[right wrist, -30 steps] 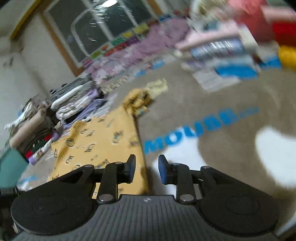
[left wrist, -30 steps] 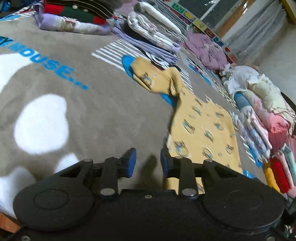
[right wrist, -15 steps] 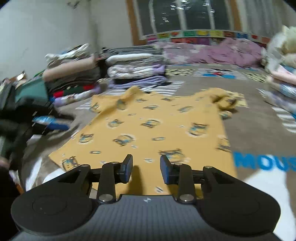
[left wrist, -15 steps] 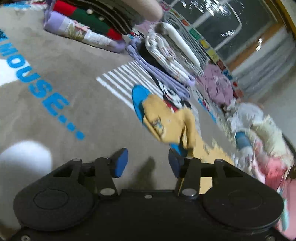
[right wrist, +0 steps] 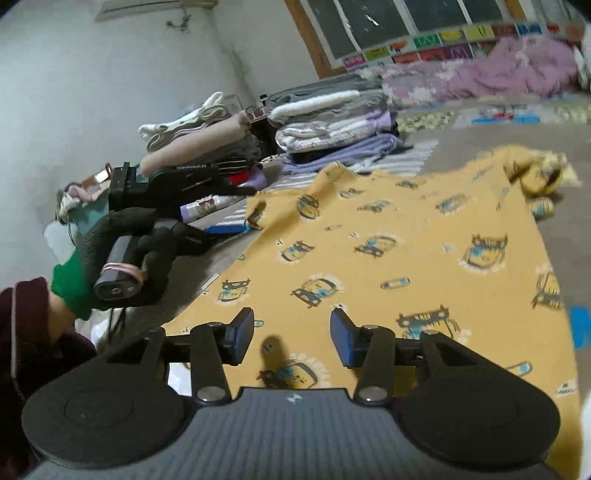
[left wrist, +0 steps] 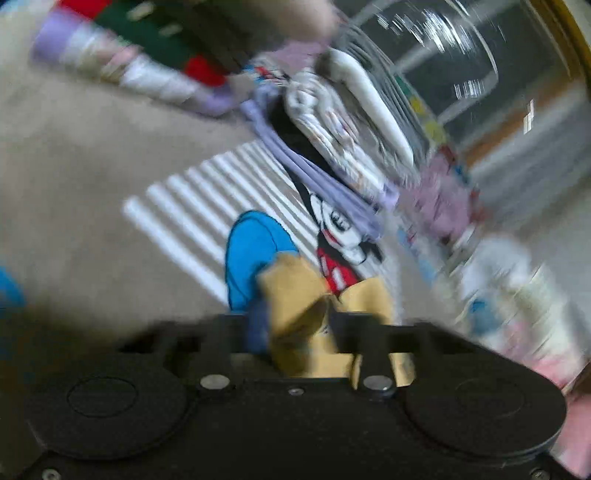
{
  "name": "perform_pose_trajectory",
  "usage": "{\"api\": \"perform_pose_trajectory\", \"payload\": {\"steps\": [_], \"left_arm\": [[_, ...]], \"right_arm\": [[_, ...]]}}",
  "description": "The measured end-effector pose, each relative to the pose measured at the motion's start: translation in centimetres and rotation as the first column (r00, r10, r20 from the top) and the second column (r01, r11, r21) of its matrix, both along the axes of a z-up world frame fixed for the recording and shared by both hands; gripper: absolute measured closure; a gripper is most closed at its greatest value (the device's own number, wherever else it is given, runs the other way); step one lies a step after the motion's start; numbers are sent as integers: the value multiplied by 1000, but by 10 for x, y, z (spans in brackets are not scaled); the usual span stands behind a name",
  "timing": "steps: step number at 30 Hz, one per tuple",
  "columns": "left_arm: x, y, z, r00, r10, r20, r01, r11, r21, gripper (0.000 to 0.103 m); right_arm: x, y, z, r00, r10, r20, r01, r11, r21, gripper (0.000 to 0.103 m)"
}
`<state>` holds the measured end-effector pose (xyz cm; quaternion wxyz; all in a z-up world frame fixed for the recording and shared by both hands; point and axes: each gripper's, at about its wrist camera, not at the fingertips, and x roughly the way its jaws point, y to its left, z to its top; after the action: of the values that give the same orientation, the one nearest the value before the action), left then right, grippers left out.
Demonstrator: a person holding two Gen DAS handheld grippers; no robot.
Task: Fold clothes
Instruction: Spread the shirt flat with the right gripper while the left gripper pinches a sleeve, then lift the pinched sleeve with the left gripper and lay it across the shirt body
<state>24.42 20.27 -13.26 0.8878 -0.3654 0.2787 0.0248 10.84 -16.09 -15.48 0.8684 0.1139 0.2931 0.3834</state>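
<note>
Your right gripper [right wrist: 291,338]: black arms, blue pads, silver screws, ribbed grey housing with a small white logo.
Your left gripper [left wrist: 295,332]: black, silver screws.
Your left hand [right wrist: 122,251]: black glove, green cuff, maroon sleeve.

The left wrist camera sat low and very close over the yellow shirt [left wrist: 295,295] and looked along its fingers toward the folded piles [left wrist: 343,122] and the window [left wrist: 461,55]; this view was blurry. The right wrist camera looked from a little higher across the same shirt [right wrist: 388,240] toward the same piles [right wrist: 332,122] and window [right wrist: 388,18]. It also saw the left gripper [right wrist: 207,184] from the side.
</note>
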Motion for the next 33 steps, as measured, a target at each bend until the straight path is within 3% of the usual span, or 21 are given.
{"api": "perform_pose_trajectory", "payload": {"steps": [1, 3, 5, 6, 8, 11, 13, 14, 15, 16, 19, 21, 24, 25, 26, 28, 29, 33], "left_arm": [[1, -12, 8, 999, -37, 24, 34, 995, 95, 90], [4, -37, 23, 991, -119, 64, 96, 954, 284, 93], [2, -71, 36, 972, -218, 83, 150, 856, 494, 93], [0, -90, 38, 959, -272, 78, 170, 775, 609, 93], [-10, -135, 34, 914, -403, 36, 214, 557, 803, 93], [-24, -182, 13, 811, -578, -85, 317, 314, 895, 90], [-29, -197, 1, 746, -646, -164, 386, 219, 896, 58], [-33, -201, -1, 724, -666, -180, 403, 197, 894, 55], [-37, -200, 0, 712, -677, -187, 413, 188, 891, 55], [-42, -196, 3, 708, -682, -184, 424, 202, 883, 55], [-42, -171, 22, 730, -676, -101, 426, 335, 840, 56], [-37, -157, 33, 773, -633, -33, 404, 452, 796, 57], [-29, -149, 43, 815, -580, 13, 381, 553, 741, 58], [-26, -151, 46, 823, -568, 13, 378, 564, 734, 58], [-24, -152, 49, 830, -557, 12, 375, 575, 727, 58], [-24, -162, 53, 827, -563, -9, 384, 552, 740, 58], [-27, -169, 54, 821, -570, -21, 389, 533, 751, 58], [-30, -205, 54, 759, -641, -112, 466, 415, 782, 58]], "right_arm": [[2, -1, -1, 1000, 8, -13, -8, 1000, 21, 56], [5, -3, -3, 999, 11, -31, -10, 999, 44, 56], [7, -4, -4, 999, 11, -41, -9, 998, 56, 56], [7, -4, -5, 999, 11, -44, -8, 998, 59, 56], [8, -4, -6, 999, 11, -49, -8, 998, 64, 56], [10, -5, -7, 998, 11, -56, -7, 997, 74, 56], [10, -5, -7, 998, 12, -59, -7, 997, 78, 56], [10, -5, -7, 998, 12, -61, -7, 997, 79, 56], [10, -5, -7, 998, 12, -62, -7, 997, 81, 56], [10, -6, -7, 998, 13, -63, -8, 997, 82, 56], [10, -6, -8, 998, 14, -66, -8, 996, 86, 56], [11, -6, -8, 998, 14, -66, -8, 996, 85, 56], [11, -6, -9, 998, 15, -68, -9, 996, 87, 56], [11, -6, -9, 998, 15, -68, -9, 996, 87, 56], [12, -6, -9, 998, 15, -69, -9, 996, 88, 56], [12, -6, -9, 997, 16, -71, -9, 996, 89, 56], [13, -6, -10, 997, 16, -73, -10, 996, 89, 56], [14, -6, -10, 997, 18, -79, -11, 996, 94, 56]]}}
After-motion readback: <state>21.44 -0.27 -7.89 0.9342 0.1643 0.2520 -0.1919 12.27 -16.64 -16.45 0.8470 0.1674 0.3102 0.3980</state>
